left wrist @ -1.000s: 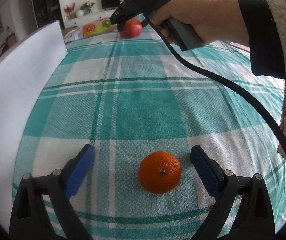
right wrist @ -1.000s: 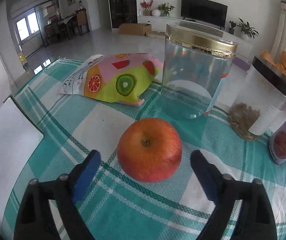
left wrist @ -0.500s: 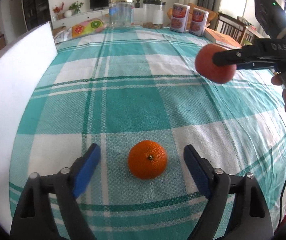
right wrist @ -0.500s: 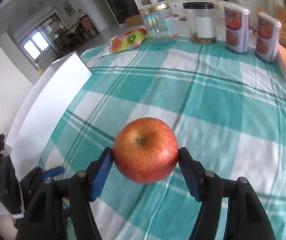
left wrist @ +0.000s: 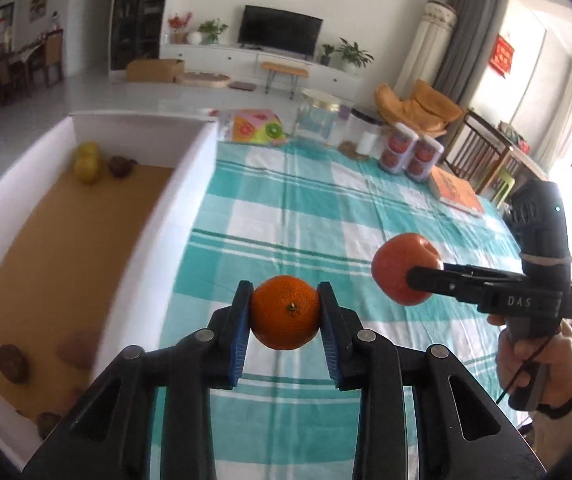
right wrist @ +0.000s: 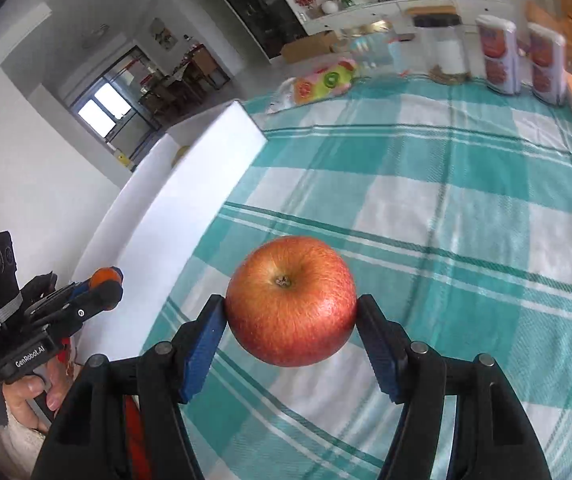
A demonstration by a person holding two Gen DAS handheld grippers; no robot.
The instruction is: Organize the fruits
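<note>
- Left gripper: blue pads clamped on the round orange mandarin, lower centre of the left wrist frame, held clear above the teal-and-white checked tablecloth.
- Right gripper: blue pads closed on the red apple, stem facing the camera, lower centre of the right wrist frame, also off the cloth.
- In the left wrist view the apple sits at mid right, just right of the mandarin, not touching.
- White-walled box with brown floor fills the left of the left wrist frame; yellow fruit in its far corner, brown fruits at lower left.
- Top of both frames: colourful fruit-print bag, clear glass jar, two red-labelled canisters.
</note>
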